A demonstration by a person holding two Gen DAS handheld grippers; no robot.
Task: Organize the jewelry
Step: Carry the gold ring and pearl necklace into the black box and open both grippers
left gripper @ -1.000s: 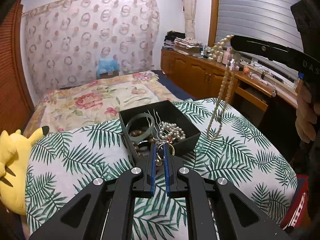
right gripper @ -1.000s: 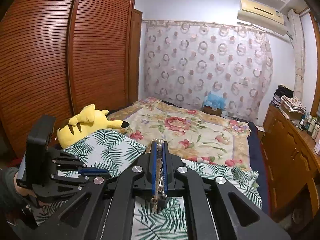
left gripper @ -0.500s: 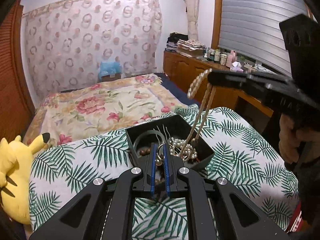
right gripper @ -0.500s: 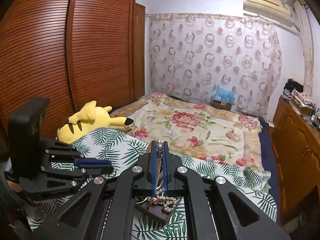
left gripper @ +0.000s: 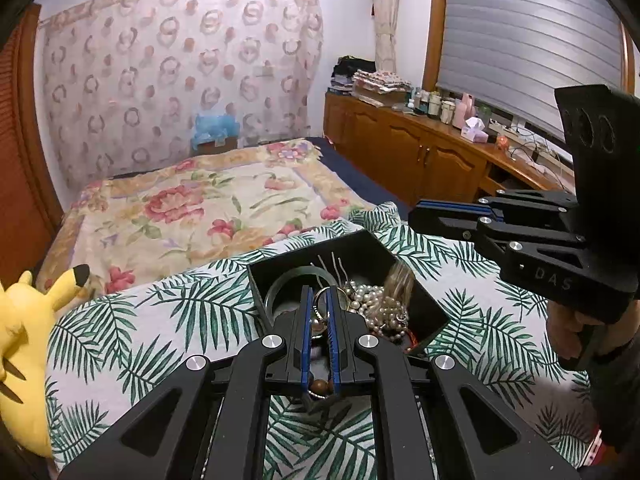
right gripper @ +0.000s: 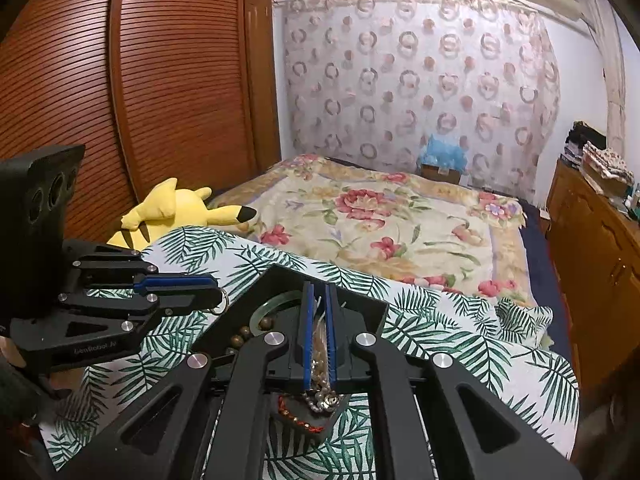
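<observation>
The left claw (left gripper: 319, 312) reached from six o'clock over a square black jewelry box (left gripper: 362, 246) that sat on a white bedspread printed with green palm leaves (left gripper: 168, 320). Its blue-lined fingers (left gripper: 306, 332) stood nearly together, with a thin gold ring (left gripper: 320, 306) showing between them. Inside the box lay a pale green bangle (left gripper: 298, 276) at eleven o'clock of the claw tips, and a heap of white pearl strands (left gripper: 378, 304) at two o'clock. The right claw (left gripper: 452, 220) hovered at three o'clock, above the box's far corner, fingers close together. A yellow plush toy (left gripper: 24, 344) lay at nine o'clock.
</observation>
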